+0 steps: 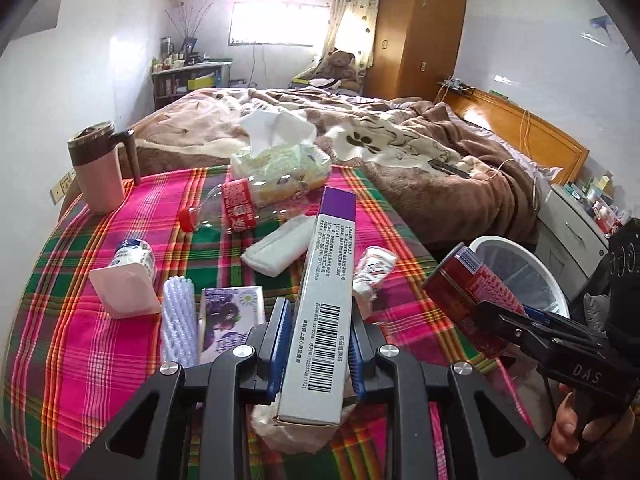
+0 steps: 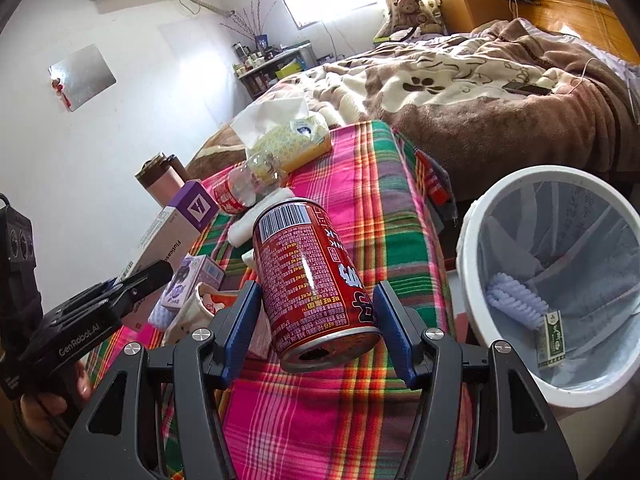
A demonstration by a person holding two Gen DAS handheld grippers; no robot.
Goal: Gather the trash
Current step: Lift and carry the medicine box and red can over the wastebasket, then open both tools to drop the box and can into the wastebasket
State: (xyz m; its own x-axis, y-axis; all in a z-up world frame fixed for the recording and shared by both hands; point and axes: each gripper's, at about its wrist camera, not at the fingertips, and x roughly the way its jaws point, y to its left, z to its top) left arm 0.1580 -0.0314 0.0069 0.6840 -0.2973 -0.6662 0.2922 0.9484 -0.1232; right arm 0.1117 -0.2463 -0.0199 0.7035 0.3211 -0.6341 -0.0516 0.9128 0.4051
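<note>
Plaid cloth, pink and green, under two loaded claws beside a white bin.

Only the right wrist view looks down into the white bin (image 2: 472, 240): its liner holds a lilac foam sleeve (image 2: 516, 300) and a small green-printed packet (image 2: 552, 338); the left view catches just the rim (image 1: 520, 252). The left view alone shows the pink mug (image 1: 100, 172) upright at the table's far corner, a white crumpled wrapper (image 1: 372, 272) and another foam sleeve (image 1: 180, 320). The plaid tablecloth (image 2: 332, 420) covers a table at the foot of a bed with a brown blanket (image 1: 420, 148) (tissue pack (image 1: 280, 160) and empty plastic bottle (image 1: 232, 208) lie at the far edge). The left gripper (image 1: 318, 340) is clamped on a long purple-and-grey carton (image 1: 324, 300), lifted off the cloth. The right gripper (image 2: 316, 320) pinches a red can (image 2: 316, 280), tilted, over the table edge just beside the bin.
</note>
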